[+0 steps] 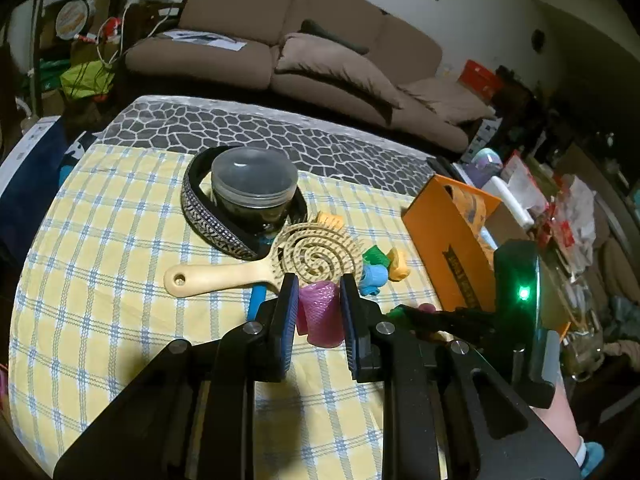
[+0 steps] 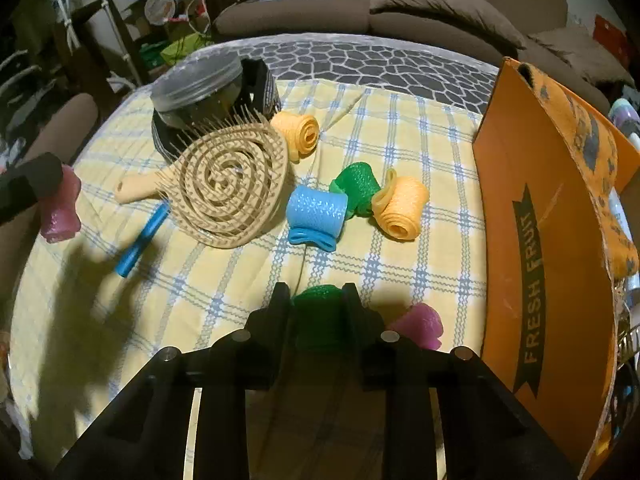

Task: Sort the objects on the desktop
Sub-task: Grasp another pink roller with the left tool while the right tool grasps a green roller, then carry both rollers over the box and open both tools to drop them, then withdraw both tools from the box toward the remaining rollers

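Observation:
In the left wrist view my left gripper point(image 1: 319, 292) is shut on a pink mesh hair roller point(image 1: 320, 316), held above the checked cloth point(image 1: 120, 240). The right wrist view has that gripper point(image 2: 36, 184) at the far left with the pink roller point(image 2: 60, 208). My right gripper point(image 2: 316, 296) points down at the cloth, its fingers pressed against both sides of a green mesh roller point(image 2: 316, 320). A second pink roller point(image 2: 420, 326) lies just right of it. Loose on the cloth are a blue roller point(image 2: 316, 212), another green roller point(image 2: 356, 186) and two orange rollers point(image 2: 400, 208) point(image 2: 298, 130).
A wooden spiral hairbrush point(image 2: 228, 188) lies mid-cloth over a blue stick point(image 2: 140, 240). Behind it a lidded jar point(image 2: 196, 84) stands inside a patterned headband point(image 1: 212, 216). An orange cardboard box point(image 2: 540, 220) walls off the right side. A brown sofa point(image 1: 320, 52) is beyond the table.

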Action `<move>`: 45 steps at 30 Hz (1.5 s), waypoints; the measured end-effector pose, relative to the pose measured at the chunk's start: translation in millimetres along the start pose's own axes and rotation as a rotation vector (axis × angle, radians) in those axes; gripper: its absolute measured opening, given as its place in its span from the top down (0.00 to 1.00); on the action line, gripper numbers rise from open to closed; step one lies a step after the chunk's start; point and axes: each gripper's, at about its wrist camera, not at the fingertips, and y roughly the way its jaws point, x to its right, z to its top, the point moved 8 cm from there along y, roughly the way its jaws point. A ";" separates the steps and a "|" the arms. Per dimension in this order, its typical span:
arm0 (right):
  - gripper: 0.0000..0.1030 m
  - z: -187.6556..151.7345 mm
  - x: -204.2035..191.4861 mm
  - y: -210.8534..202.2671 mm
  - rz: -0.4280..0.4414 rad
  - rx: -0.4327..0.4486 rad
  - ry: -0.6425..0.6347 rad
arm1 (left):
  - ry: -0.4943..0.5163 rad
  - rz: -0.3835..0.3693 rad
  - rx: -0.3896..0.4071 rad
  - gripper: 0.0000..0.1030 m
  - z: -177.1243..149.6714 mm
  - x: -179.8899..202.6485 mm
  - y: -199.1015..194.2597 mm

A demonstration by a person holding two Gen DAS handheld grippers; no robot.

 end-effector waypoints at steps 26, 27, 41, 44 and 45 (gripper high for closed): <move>0.81 12.1 86.7 -141.1 0.134 0.233 0.207 | 0.155 -0.214 -0.030 0.81 -19.4 156.4 15.2; 0.81 7.6 96.2 -142.6 0.123 0.229 0.216 | 0.169 -0.223 -0.037 0.81 -23.3 165.9 17.4; 0.80 -33.4 157.6 -141.2 0.097 0.160 0.303 | 0.247 -0.266 -0.086 0.78 -55.1 239.3 47.2; 0.76 -36.6 163.2 -138.4 0.105 0.152 0.328 | 0.201 -0.270 -0.076 0.60 -51.2 233.7 47.2; 0.72 -36.9 163.9 -139.1 0.102 0.151 0.331 | 0.189 -0.267 -0.066 0.60 -48.0 230.4 45.1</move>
